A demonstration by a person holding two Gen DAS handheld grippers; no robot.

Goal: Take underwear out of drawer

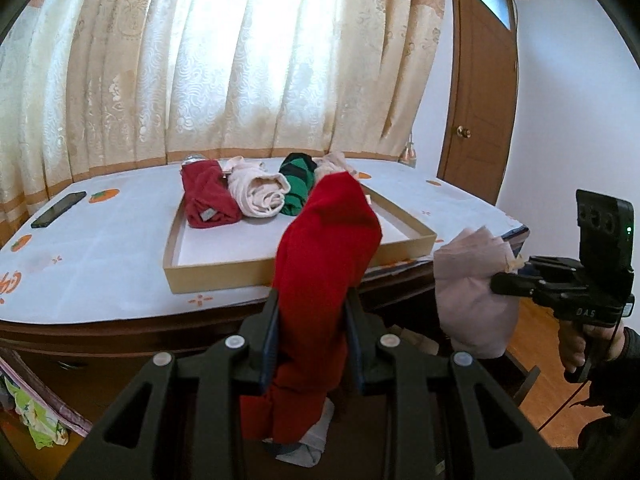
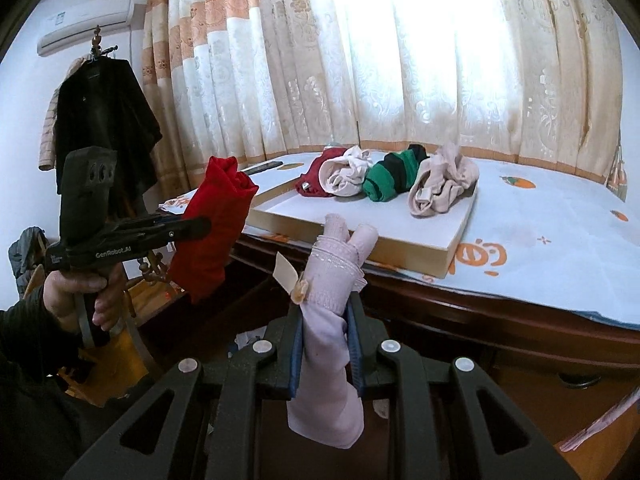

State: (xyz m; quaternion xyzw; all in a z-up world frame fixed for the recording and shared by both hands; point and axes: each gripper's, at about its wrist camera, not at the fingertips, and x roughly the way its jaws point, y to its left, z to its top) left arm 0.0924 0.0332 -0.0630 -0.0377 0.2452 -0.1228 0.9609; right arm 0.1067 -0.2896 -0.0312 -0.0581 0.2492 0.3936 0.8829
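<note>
Left tongs (image 1: 312, 332) clamped on red rolled underwear (image 1: 328, 248), held in air before worktop (image 1: 100, 264) edge. Right tongs (image 2: 326, 340) clamped on pale pink underwear (image 2: 332, 280), at 3 o'clock of red roll. Four rolled garments lined up in shallow cardboard tray (image 1: 288, 272) at 12 o'clock: dark red, cream, green-black striped, beige.

Left gripper (image 1: 312, 332) clamps a red roll (image 1: 324, 248); right gripper (image 2: 326, 344), beside it, clamps a pink roll (image 2: 332, 280), each gripper hand-held.
</note>
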